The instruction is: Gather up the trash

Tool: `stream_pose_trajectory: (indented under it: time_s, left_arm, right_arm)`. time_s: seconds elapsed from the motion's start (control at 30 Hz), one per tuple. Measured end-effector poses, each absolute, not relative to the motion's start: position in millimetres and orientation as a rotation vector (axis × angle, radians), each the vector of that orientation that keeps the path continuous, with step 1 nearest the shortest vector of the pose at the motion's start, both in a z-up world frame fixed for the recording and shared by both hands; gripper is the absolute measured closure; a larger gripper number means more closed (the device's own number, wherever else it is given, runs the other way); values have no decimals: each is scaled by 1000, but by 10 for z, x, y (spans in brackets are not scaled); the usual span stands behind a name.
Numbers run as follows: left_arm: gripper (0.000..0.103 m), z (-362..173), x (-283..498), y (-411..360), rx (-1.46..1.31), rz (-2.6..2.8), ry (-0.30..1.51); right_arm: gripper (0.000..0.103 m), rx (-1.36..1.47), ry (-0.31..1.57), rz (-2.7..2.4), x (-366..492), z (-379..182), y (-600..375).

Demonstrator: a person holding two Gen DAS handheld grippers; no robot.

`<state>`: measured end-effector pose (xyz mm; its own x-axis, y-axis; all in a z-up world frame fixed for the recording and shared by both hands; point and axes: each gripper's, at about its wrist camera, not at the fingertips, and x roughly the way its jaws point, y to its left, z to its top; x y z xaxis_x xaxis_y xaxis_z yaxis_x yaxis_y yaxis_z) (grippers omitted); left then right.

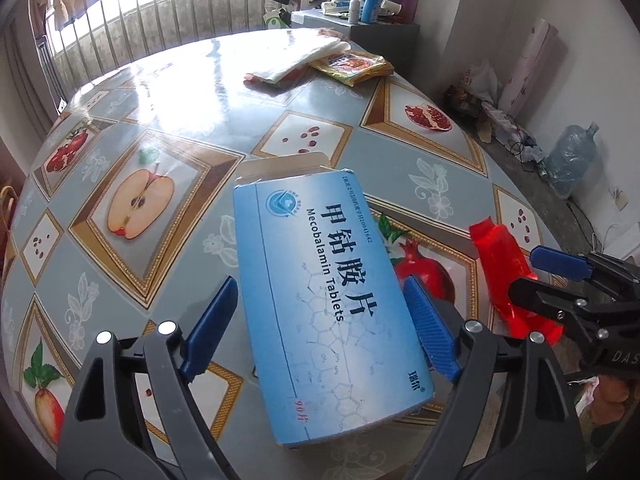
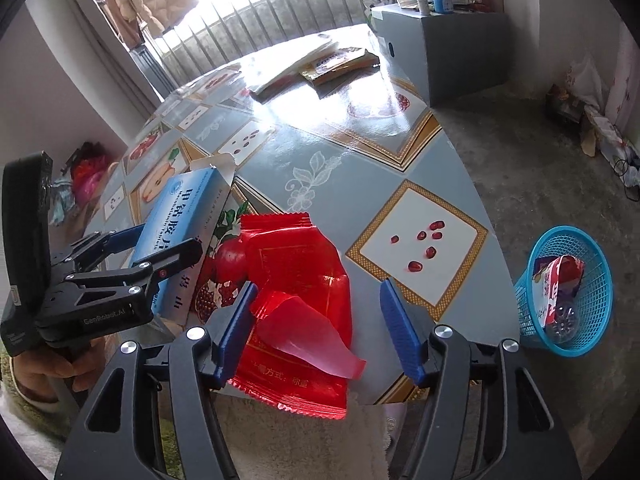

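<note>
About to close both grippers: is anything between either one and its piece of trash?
Nothing visible. The blue cardboard medicine box already sits between the open left gripper fingers, and the red plastic wrapper lies between the open right gripper fingers.

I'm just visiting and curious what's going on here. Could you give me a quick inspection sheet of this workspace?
Surface: round table with a glossy fruit-print cover.
Job's things: blue medicine box, flap open; red wrapper beside it; blue basket on the floor, already holding trash.
Clutter: white cloth and snack packet at the far edge.
Grippers: left tongs open, straddling the box; right tongs open over the wrapper.
Cables: wires on the floor by the wall.
Surroundings: cabinet with bottles, window bars, water jug.
</note>
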<state>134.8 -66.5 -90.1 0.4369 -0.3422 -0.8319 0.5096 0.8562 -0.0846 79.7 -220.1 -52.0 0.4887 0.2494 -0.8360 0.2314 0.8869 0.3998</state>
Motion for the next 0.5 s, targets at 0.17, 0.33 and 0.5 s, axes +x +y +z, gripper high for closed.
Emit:
stream_pose_trajectory:
  time_s: [0.17, 0.33, 0.5]
  left_arm:
    - [26, -928, 1400, -421, 158, -480, 1019]
    - [26, -883, 1408, -389, 168, -487, 1002]
    - [26, -926, 1433, -484, 222, -486, 992]
  right_arm:
    - [35, 504, 1075, 31, 807, -504, -2177]
    - [34, 462, 1083, 21, 858, -551, -2084]
    - [34, 355, 1086, -9, 898, -558, -1975]
